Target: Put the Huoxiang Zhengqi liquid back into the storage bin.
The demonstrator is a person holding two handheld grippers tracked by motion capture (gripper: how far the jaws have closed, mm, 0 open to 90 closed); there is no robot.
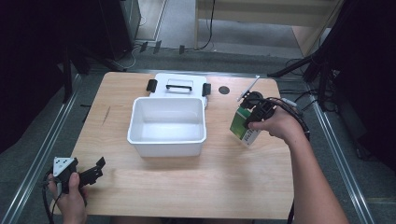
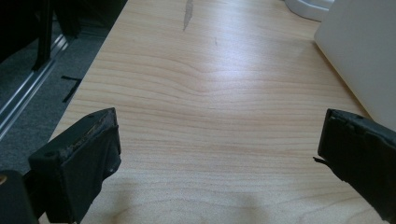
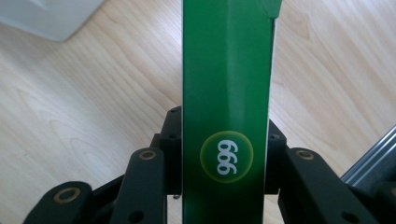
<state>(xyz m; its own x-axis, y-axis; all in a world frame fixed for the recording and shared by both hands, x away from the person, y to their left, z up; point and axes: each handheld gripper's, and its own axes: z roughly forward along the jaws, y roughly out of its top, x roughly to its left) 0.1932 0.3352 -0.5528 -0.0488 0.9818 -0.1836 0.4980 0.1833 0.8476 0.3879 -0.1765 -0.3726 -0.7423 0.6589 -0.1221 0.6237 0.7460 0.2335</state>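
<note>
A green and white carton (image 1: 243, 127) marked 999 is held at the right of the table, with my right gripper (image 1: 254, 112) shut on it. In the right gripper view the green box (image 3: 227, 107) stands clamped between both jaws, over bare wood. A white open bin (image 1: 167, 126) sits in the middle of the table, its lid (image 1: 179, 84) with black latches lying behind it. My left gripper (image 1: 95, 170) rests at the table's front left corner, open, with nothing between its jaws (image 2: 219, 149).
The wooden table (image 1: 187, 182) has free room in front of the bin and at its left. A black disc (image 1: 224, 90) lies near the back edge. A corner of the white bin (image 2: 364, 56) shows at the right of the left gripper view. Metal rails run along both table sides.
</note>
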